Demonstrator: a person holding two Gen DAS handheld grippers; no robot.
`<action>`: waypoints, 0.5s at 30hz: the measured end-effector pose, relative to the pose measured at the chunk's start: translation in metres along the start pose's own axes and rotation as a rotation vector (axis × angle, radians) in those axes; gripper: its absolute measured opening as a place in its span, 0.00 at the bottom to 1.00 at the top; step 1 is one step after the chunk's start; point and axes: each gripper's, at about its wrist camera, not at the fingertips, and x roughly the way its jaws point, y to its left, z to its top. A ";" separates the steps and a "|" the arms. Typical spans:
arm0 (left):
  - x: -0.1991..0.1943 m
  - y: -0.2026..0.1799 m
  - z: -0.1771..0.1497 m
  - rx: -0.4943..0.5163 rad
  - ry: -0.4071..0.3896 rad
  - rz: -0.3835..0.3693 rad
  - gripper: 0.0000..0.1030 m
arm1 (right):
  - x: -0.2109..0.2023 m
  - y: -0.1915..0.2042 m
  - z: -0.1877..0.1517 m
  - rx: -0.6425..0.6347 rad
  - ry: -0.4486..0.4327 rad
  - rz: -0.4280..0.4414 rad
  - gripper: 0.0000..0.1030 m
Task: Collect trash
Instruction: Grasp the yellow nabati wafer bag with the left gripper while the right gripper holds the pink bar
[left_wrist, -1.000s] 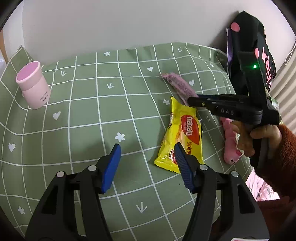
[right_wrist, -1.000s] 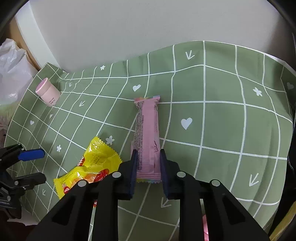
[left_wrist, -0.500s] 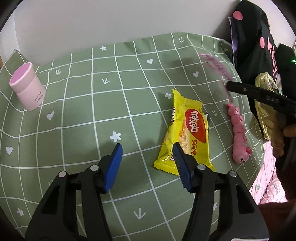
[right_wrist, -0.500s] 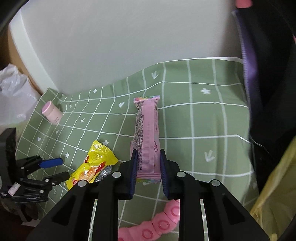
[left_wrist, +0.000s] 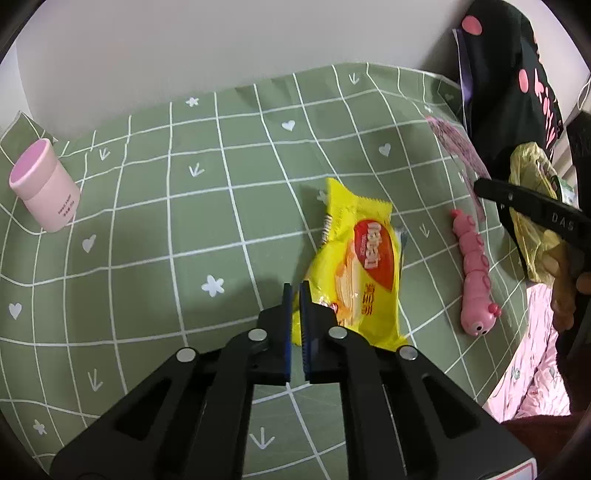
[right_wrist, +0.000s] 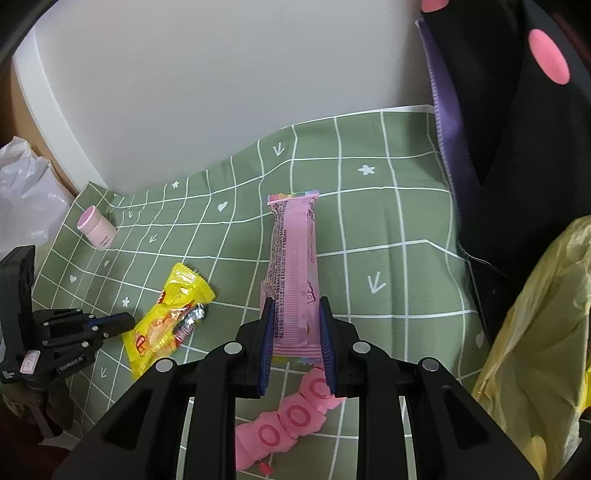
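Observation:
A yellow wafer wrapper (left_wrist: 360, 258) lies on the green checked cloth (left_wrist: 166, 221). My left gripper (left_wrist: 295, 291) is shut on the wrapper's near left corner. The wrapper also shows in the right wrist view (right_wrist: 166, 314), with the left gripper (right_wrist: 110, 325) at its near end. My right gripper (right_wrist: 297, 310) is shut on a long pink wrapper (right_wrist: 293, 258) and holds it above the cloth, near a yellow trash bag (right_wrist: 535, 350) at the right. In the left wrist view the pink wrapper (left_wrist: 458, 147) is blurred beside the bag (left_wrist: 532, 199).
A pink jar (left_wrist: 44, 188) stands at the cloth's far left. A pink caterpillar toy (left_wrist: 474, 273) lies near the right edge, under my right gripper (right_wrist: 291, 417). A black cloth with pink dots (left_wrist: 517, 81) hangs at the right. A white plastic bag (right_wrist: 22, 199) is at the far left.
My left gripper has closed on the yellow wrapper's corner. My right gripper has carried the pink wrapper up and to the right, toward the yellow bag.

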 end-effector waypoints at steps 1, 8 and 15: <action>-0.003 0.002 0.001 -0.007 -0.010 -0.005 0.02 | -0.001 0.000 0.000 0.002 -0.003 -0.001 0.21; -0.016 0.002 0.007 -0.009 -0.048 -0.011 0.00 | -0.012 -0.005 -0.004 0.014 -0.018 -0.011 0.21; -0.016 -0.005 0.007 0.009 -0.040 -0.069 0.05 | -0.021 -0.008 -0.008 0.018 -0.028 -0.011 0.21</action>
